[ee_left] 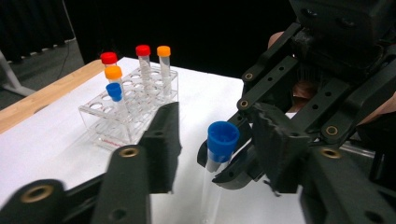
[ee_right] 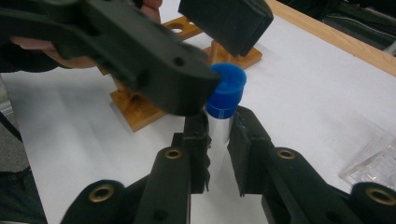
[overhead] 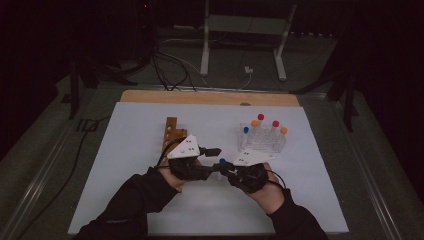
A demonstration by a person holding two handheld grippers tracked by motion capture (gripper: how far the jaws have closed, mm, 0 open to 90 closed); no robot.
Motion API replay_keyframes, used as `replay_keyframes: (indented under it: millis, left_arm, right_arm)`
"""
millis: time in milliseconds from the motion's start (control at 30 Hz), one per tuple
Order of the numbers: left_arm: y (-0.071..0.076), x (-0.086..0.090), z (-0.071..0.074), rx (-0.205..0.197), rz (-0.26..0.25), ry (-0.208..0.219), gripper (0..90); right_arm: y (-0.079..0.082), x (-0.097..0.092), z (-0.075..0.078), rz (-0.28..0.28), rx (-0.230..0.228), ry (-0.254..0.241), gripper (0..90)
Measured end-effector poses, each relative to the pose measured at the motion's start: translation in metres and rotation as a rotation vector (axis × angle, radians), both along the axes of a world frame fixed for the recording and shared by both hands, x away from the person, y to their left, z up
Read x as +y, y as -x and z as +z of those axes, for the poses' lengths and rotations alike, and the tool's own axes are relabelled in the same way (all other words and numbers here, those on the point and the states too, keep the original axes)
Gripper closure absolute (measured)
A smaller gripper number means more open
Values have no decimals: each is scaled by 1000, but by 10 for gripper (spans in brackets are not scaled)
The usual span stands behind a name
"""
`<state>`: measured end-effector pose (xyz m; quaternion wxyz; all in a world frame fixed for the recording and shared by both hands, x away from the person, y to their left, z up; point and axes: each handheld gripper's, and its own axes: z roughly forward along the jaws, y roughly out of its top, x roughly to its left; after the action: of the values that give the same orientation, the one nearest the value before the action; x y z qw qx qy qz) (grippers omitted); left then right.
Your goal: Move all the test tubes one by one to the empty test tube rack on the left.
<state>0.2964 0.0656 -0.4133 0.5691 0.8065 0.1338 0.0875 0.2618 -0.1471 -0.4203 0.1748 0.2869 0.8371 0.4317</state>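
Note:
A clear tube with a blue cap (ee_left: 222, 139) stands upright between both grippers near the middle of the white mat (overhead: 125, 165). My right gripper (ee_right: 219, 127) is shut on the tube's clear body (ee_right: 218, 133) just under the cap (ee_right: 226, 89). My left gripper (ee_left: 217, 133) reaches in from the other side with its jaws on either side of the cap. A gap shows between at least one pad (ee_left: 163, 135) and the cap, so the left gripper is open. In the high view the left gripper (overhead: 212, 161) and right gripper (overhead: 229, 172) meet tip to tip at the blue cap (overhead: 222, 161).
A clear plastic rack (overhead: 262, 142) with several red-, orange- and blue-capped tubes stands at the right rear, seen also as the clear rack (ee_left: 133, 109). A wooden rack with holes (overhead: 172, 131) lies just behind the left hand, close to the jaws as the wooden rack (ee_right: 140, 109).

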Motion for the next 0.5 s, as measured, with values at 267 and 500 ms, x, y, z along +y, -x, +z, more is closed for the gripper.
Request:
replay_keyframes:
  millis: [267, 500]
  left_arm:
    - [-1, -6, -3, -3, -19, -25, 720]
    - [-1, -6, -4, -17, -23, -32, 767]
  right_arm:
    - [0, -1, 1, -1, 0, -3, 772]
    - [-1, -2, 1, -4, 6, -5, 772]
